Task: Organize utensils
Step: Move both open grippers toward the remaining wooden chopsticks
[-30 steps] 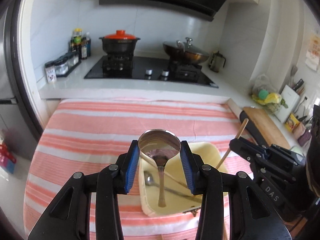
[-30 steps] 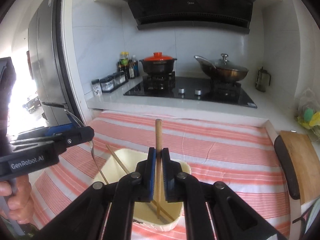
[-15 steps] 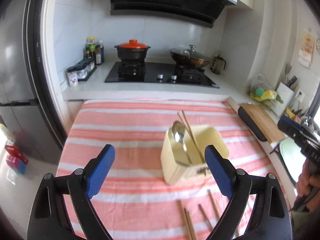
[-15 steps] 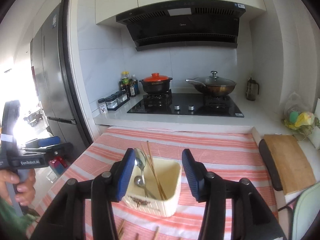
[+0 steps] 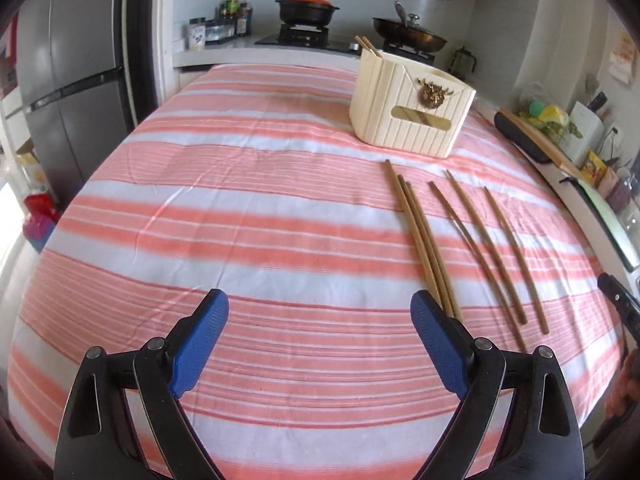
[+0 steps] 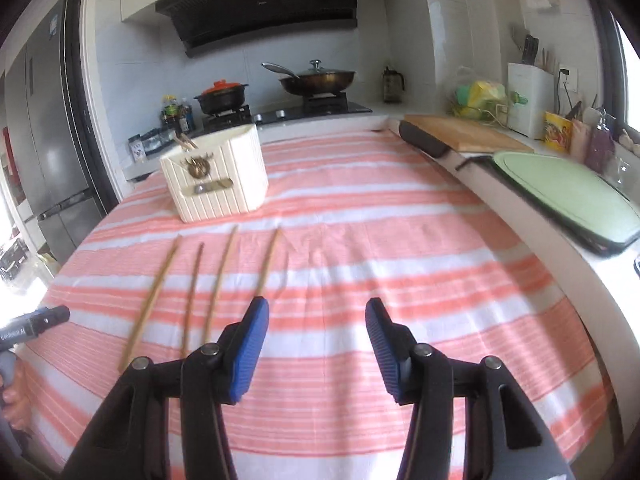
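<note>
A cream ribbed utensil holder (image 5: 412,116) (image 6: 216,184) stands on the striped tablecloth (image 5: 240,220) (image 6: 400,260). Chopstick tips (image 5: 366,46) poke out of its top. Several wooden chopsticks (image 5: 424,240) (image 6: 218,276) lie loose on the cloth in front of it. My left gripper (image 5: 319,298) hangs low over the near cloth, wide open and empty, its right fingertip just short of the nearest chopstick ends. My right gripper (image 6: 316,306) is open and empty too, with the rightmost chopstick (image 6: 268,264) ending at its left fingertip.
Behind the table is a stove with a red-lidded pot (image 6: 222,94) and a wok (image 6: 320,78). A wooden cutting board (image 6: 460,132) and a green board (image 6: 568,196) lie on the counter to the right. A fridge (image 5: 72,92) stands at the left.
The left gripper let go of the spoon and the right gripper the chopstick, both now in the holder. Both opened, pulled back and sank toward the near cloth and loose chopsticks.
</note>
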Tool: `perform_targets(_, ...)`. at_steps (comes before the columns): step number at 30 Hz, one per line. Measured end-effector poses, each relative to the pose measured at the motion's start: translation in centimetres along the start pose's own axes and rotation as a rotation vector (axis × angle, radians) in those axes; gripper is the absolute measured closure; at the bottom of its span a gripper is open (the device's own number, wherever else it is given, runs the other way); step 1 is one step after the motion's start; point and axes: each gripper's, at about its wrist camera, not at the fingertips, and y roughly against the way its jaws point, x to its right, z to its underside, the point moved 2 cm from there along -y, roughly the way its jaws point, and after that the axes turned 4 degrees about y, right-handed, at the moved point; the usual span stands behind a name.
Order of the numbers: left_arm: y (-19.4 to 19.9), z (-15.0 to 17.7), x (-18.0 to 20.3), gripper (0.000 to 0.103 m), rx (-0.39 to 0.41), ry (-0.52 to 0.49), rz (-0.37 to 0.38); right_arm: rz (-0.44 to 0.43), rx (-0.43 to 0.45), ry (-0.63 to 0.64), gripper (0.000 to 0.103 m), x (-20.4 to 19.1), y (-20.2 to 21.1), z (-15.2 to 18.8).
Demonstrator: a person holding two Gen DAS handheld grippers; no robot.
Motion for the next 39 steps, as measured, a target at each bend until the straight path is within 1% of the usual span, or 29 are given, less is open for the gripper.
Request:
perform_targets(2,-0.3,0.5,0.0,0.01,0.037,-0.039,-0.053,0.03,-0.004,0.031,0.052,0.5,-0.2,1.2)
perform_targets(3,-0.4,0.7,-0.2,0.01,0.051,-0.043,-0.065,0.038,-0.002,0.034,0.052,0.8,-0.3,1.4)
perform_targets(4,-0.5,0.8,-0.4,0.01,0.056,-0.036,-0.066,0.045,-0.002,0.025,0.052,1.1,-0.4,1.5)
perform_targets(7,-0.8,1.2,-1.1,0.01,0.053,-0.006,-0.068,0.026,-0.002,0.001,0.052,1.7,-1.0,1.5)
perform_targets(13,-1.7,1.7,-0.6,0.01,0.018,-0.048,-0.07,0.024,0.006,0.017,0.052,1.1,-2.5,2.4)
perform_targets(15,-1.7,1.7,-0.5,0.01,0.021,-0.052,-0.07,0.037,0.019,0.031,0.052,0.9,-2.6,2.3)
perform_targets(19,-1.9,1.6,-1.2,0.01,0.006,-0.008,-0.046,0.066,0.001,0.029,0.052,0.8,-3.3,2.3)
perform_targets(21,-1.9,1.5,-1.7,0.01,0.003,0.024,-0.03,0.083,0.008,0.028,0.052,0.7,-3.2,2.4)
perform_targets(23,-1.6,1.4,-1.7,0.01,0.007,0.033,-0.047,0.083,0.019,0.041,0.052,0.4,-3.0,2.4)
perform_targets(24,-1.3,1.2,-1.3,0.01,0.002,0.022,-0.047,0.082,0.015,0.046,0.052,0.4,-3.0,2.4)
perform_targets(26,-0.5,0.4,0.3,0.01,0.003,-0.003,-0.004,0.075,0.007,0.048,0.052,0.3,-3.2,2.5)
perform_targets(27,-0.2,-0.1,1.2,0.01,0.006,-0.018,-0.001,0.071,0.003,0.047,0.052,0.4,-3.2,2.5)
perform_targets(29,-0.3,-1.1,3.0,0.006,0.005,-0.049,-0.002,0.069,-0.002,0.042,0.052,0.4,-3.3,2.5)
perform_targets(34,-3.8,-2.6,5.3,0.006,-0.054,-0.078,-0.034,0.072,-0.004,0.037,0.052,0.5,-3.3,2.5)
perform_targets(37,-5.6,-2.8,5.9,0.006,-0.074,-0.089,-0.062,0.063,-0.006,0.036,0.052,0.5,-3.3,2.5)
perform_targets(39,-6.4,-2.7,6.4,0.006,-0.085,-0.115,-0.074,0.058,-0.005,0.033,0.052,0.6,-3.4,2.5)
